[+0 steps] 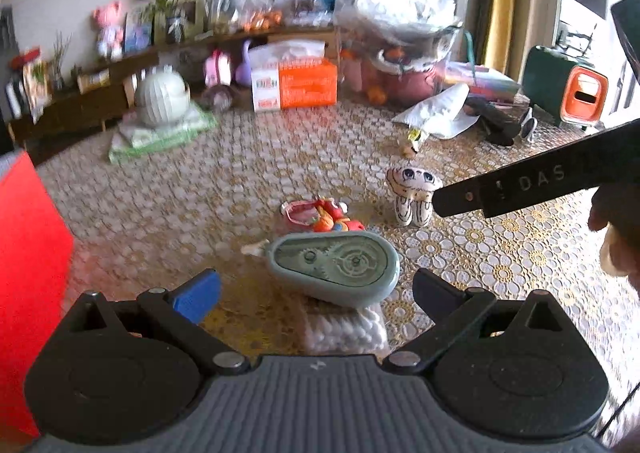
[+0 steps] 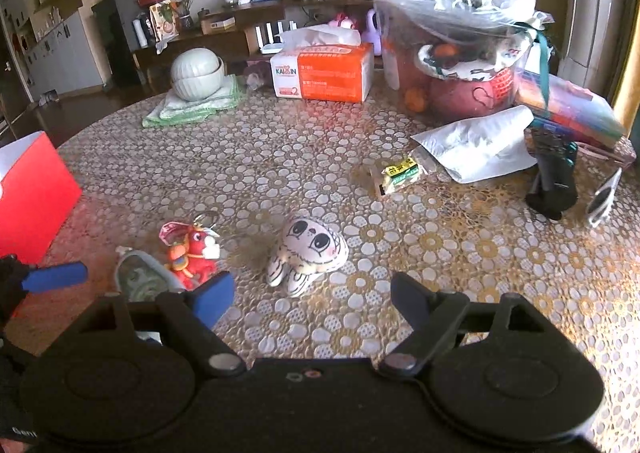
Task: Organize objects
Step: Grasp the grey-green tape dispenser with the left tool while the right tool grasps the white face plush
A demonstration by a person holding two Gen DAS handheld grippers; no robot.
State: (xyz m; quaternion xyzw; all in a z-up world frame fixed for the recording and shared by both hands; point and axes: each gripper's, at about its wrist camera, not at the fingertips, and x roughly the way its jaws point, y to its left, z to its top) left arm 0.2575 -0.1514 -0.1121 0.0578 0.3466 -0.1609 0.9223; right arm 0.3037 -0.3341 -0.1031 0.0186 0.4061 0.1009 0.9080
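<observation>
Right in front of the left gripper lies the pale blue correction tape dispenser, flat on the flowered tablecloth, its clear window and gears facing up. The jaws stand wide apart, one blue finger, one black, and nothing is between them; the dispenser sits just beyond the tips. A white knitted piece pokes out under its near edge. Just behind it, touching or nearly so, is the red toy keychain, and off to the right the white plush with big eyes stands on its stubby legs.

Over to the right gripper: jaws wide open too, empty, hanging above bare cloth just short of the plush. The keychain and the dispenser lie to its left, with the other gripper's blue finger near them.

Further out, a red box at the left edge, a small yellow-green packet beside a white bag, an orange tissue box and white bowls on folded green cloth at the back.
</observation>
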